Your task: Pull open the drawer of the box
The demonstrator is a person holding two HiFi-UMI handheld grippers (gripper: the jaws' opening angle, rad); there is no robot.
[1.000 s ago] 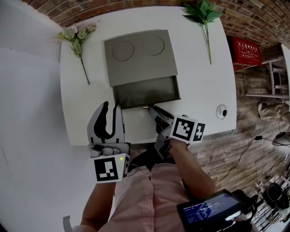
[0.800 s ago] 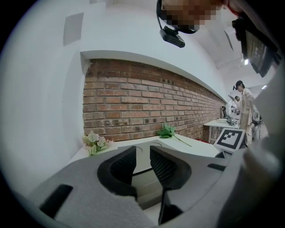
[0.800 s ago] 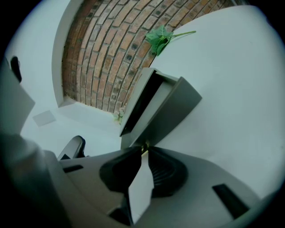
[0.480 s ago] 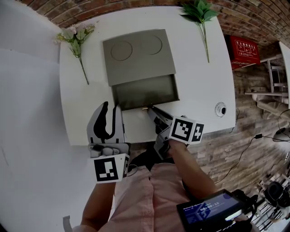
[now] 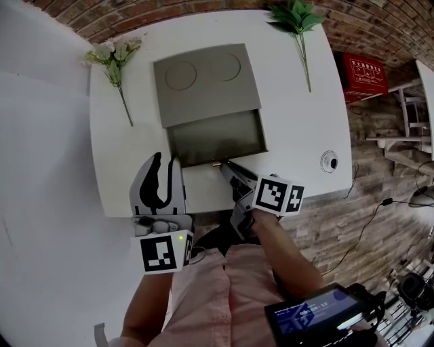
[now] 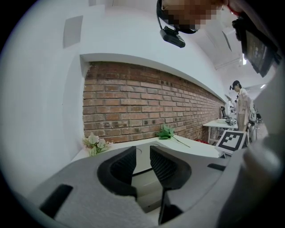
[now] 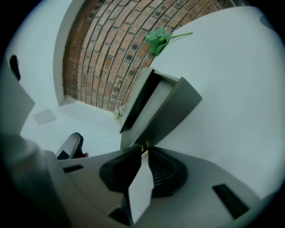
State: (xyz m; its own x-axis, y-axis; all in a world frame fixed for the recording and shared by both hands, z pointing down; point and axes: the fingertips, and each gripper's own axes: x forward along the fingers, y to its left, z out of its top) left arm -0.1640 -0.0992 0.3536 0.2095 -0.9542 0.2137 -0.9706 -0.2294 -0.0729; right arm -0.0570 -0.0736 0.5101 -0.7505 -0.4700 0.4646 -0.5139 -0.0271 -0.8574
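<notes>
Nearest us, our left gripper (image 5: pixel 166 166) hovers over the table's (image 5: pixel 298 101) front edge, jaws wide apart with nothing between them. Just beside it, our right gripper (image 5: pixel 224 165) has its tips pinched on the small knob (image 7: pixel 143 147) at the drawer's (image 5: pixel 215 135) front. The drawer stands pulled out toward us from the grey box (image 5: pixel 203 81), which sits mid-table. Beyond, white flowers (image 5: pixel 112 53) lie at the far left corner and a green sprig (image 5: pixel 295 19) at the far right, by the brick wall (image 5: pixel 122 17).

Bare table (image 5: pixel 298 122) either side of drawer (image 5: pixel 215 135)
</notes>
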